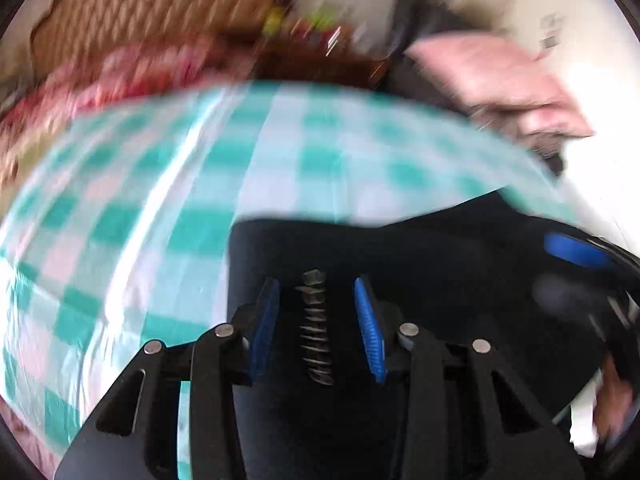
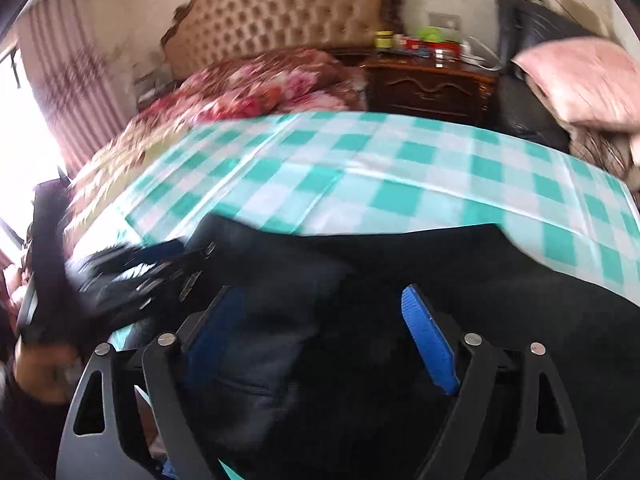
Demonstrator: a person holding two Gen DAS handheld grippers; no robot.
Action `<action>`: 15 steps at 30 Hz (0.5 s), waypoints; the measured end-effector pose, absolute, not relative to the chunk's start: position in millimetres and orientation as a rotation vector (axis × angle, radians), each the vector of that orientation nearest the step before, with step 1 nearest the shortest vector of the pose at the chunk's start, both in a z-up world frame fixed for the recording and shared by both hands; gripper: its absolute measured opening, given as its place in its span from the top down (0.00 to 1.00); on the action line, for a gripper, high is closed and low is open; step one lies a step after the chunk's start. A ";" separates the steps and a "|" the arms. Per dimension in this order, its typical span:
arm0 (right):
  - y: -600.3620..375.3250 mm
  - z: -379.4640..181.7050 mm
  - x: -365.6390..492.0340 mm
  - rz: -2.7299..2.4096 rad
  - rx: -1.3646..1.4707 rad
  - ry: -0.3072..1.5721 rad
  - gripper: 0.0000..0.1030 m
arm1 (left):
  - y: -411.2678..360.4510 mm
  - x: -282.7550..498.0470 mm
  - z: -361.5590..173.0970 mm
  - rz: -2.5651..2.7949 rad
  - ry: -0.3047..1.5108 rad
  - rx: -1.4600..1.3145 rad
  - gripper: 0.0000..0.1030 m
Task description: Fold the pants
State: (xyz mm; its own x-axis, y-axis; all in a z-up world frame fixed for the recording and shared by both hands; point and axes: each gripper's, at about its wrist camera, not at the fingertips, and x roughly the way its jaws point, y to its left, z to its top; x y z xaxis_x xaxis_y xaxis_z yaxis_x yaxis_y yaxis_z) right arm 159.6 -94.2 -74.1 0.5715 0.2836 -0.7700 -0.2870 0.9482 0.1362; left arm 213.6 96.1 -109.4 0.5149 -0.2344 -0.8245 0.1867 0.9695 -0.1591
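dark pants (image 2: pixel 360 264) lay on the checked cloth (image 2: pixel 400 168) of the bed, at its near edge, directly below and ahead of both grippers, their visible fabric running crosswise in the right wrist view, toward the bed's right side. the right gripper (image 2: pixel 320 340) stood wide with cloth beneath but nothing pinched; the left gripper (image 1: pixel 316 320) was partly open over the garment's left edge, pads clear. neither hand seemed clearly nearer, and waistband and hems could not be told apart.
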 end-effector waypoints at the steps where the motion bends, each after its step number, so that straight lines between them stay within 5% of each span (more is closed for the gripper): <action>1: -89.6 -78.5 160.3 0.315 -0.014 0.917 0.18 | 95.0 217.9 -119.7 -0.234 1.047 -0.055 0.63; 4: -81.2 -96.2 165.4 0.265 -0.023 0.981 0.17 | 89.9 209.2 -125.0 -0.218 1.022 -0.001 0.57; 8: -84.4 -132.8 173.9 0.136 -0.007 1.122 0.14 | 90.0 201.5 -130.5 -0.271 1.004 -0.040 0.25; 11: -75.9 -138.3 167.2 0.159 -0.074 1.088 0.04 | 87.5 203.6 -130.8 -0.232 1.003 -0.057 0.10; 15: -76.8 -138.6 164.5 0.143 -0.057 1.073 0.04 | 89.3 206.2 -121.6 -0.159 1.002 -0.085 0.02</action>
State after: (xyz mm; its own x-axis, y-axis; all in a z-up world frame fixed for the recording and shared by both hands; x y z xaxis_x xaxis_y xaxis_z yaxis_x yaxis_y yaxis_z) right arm 164.5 -76.9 -138.6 0.4692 0.0888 -0.8786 -0.1446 0.9892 0.0228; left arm 206.2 89.3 -121.6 0.5280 -0.1718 -0.8317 0.0938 0.9851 -0.1440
